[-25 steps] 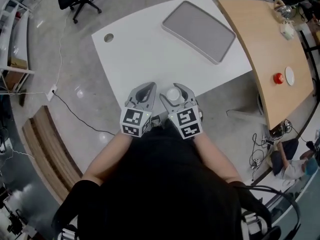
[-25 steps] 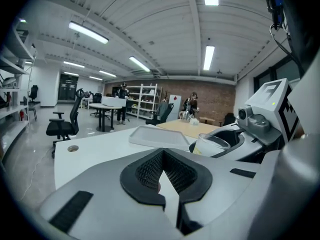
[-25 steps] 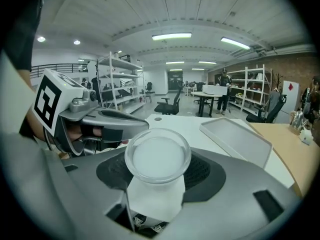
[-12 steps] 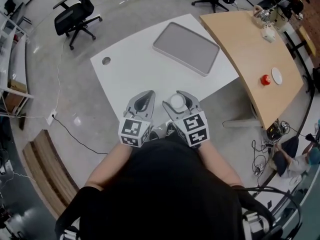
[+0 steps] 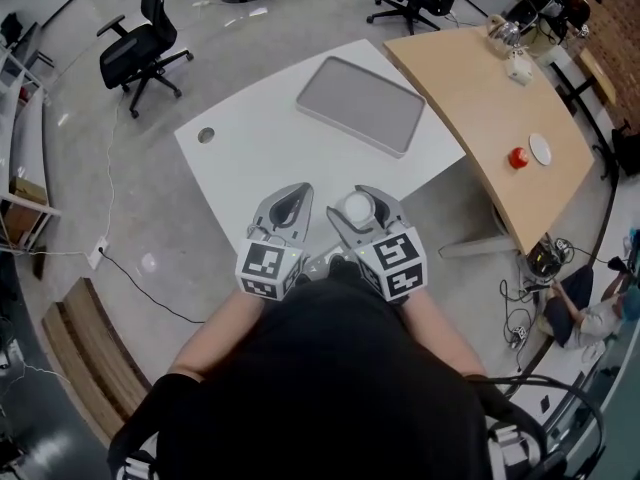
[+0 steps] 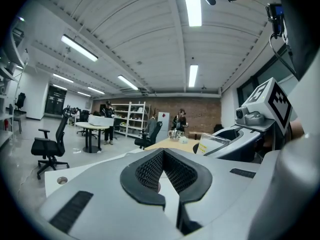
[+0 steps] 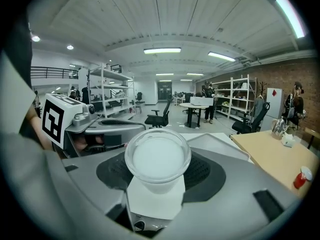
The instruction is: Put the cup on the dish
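A small white cup [image 5: 357,206] sits between the jaws of my right gripper [image 5: 360,211], which is shut on it; in the right gripper view the cup [image 7: 157,159] stands upright, mouth up, clasped by the dark pads. My left gripper [image 5: 286,204] is beside it at the left, shut with nothing in it, its pads [image 6: 150,170] meeting at the tip. Both hover at the near edge of the white table [image 5: 260,148]. A grey rectangular tray [image 5: 360,105] lies at the table's far side. A small white dish [image 5: 540,149] lies on the wooden table [image 5: 470,88] at the right.
A red object [image 5: 517,157] stands next to the white dish. The white table has a round cable hole [image 5: 206,135] at its left. Office chairs [image 5: 140,48] stand on the floor beyond. Cables and a seated person [image 5: 590,313] are at the lower right.
The head view has shifted, so the tables sit further left and up in the picture. Both grippers stay together before the body, the right one still holding the cup.
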A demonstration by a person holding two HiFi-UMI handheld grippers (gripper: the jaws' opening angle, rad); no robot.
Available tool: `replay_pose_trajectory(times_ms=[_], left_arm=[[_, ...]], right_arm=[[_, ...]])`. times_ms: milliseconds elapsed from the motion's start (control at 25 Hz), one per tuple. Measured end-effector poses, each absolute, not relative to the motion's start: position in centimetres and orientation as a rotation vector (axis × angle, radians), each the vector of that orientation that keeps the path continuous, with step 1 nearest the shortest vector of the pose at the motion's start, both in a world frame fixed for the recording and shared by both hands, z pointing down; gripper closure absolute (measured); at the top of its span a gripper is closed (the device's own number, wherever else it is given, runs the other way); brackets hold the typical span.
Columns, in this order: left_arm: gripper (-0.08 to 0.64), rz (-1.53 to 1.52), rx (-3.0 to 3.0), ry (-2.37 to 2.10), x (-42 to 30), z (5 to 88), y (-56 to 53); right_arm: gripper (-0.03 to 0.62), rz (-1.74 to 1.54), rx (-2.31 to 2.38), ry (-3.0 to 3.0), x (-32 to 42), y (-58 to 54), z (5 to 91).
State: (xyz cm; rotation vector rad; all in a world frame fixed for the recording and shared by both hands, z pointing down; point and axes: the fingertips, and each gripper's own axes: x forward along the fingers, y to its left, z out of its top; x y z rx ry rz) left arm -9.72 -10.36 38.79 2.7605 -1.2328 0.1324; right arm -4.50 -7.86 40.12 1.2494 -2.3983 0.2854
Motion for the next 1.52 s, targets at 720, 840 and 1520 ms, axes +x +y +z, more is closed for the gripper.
replay_pose_trajectory(times_ms=[720, 840, 1520], left_arm=[[0.563, 0.158, 2.744, -1.166, -3.6, 39.3, -15.4], [0.563, 0.151, 2.732, -1.170, -2.1, 39.2, -16.7], [0.563, 0.154, 2.688, -1.247, 5.0, 39.4, -26.4]], right_arm=[[0.336, 0.326, 1.315, -2.365, 2.0, -13.0, 40.0], [0.336, 0.340, 1.322, -2.362, 3.6, -14.4, 40.2], [0.336, 0.353, 1.286, -2.384, 10.4, -24.1, 41.0]])
